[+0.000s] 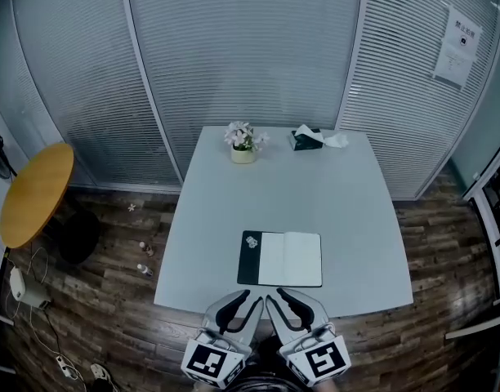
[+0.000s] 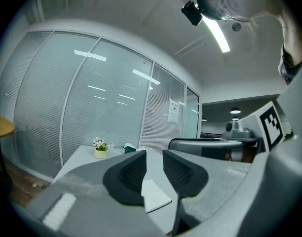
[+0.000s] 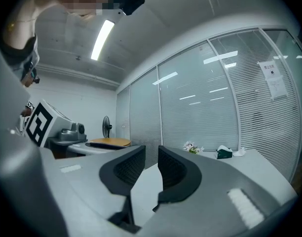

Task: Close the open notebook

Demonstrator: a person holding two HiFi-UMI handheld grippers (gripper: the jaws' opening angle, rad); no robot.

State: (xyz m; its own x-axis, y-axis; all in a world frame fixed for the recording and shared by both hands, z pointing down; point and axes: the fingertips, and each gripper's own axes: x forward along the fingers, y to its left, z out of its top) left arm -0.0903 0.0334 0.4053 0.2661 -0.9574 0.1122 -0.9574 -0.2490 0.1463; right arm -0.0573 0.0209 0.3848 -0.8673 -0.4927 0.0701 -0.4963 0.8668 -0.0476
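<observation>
– Near the tabletop's [image 1: 340,219] front edge, approx. centred, the notebook [image 1: 291,260] is lying open & flat: a dark cover leaf w/ a small sticker at its left, pale pages to the right. Nothing is being rested on it.

– And the grippers?

– Both are being held level just short of that edge, side by side. The left gripper [image 1: 243,302] & right gripper [image 1: 284,300] are being pointed at the notebook, neither touching it. Jaws of each are being held partly apart, w/ nothing between them. Only tabletop & a pale page corner are being seen through the gaps.

– So the step in hand is prob. the approach, w/ no closing done yet. How is it being done well?

– One outer edge is being targeted, prob. the right-hand one, as it is lying nearest the right gripper. A jaw tip is best being slid low under the whole stack incl. the cover. If only the top leaves are being caught, just a page is being turned. The lift is then being carried in an arc over the spine, not dragged across.

– Sliding risk?

– Likely, as the surface is looking smooth. The dark left half is best being pinned lightly by the left gripper while the other half is being swung over.

– Anything in the way?

– No. A flower pot [image 1: 243,155] & tissue box [image 1: 303,141] are sitting at the far edge, well apart.
</observation>
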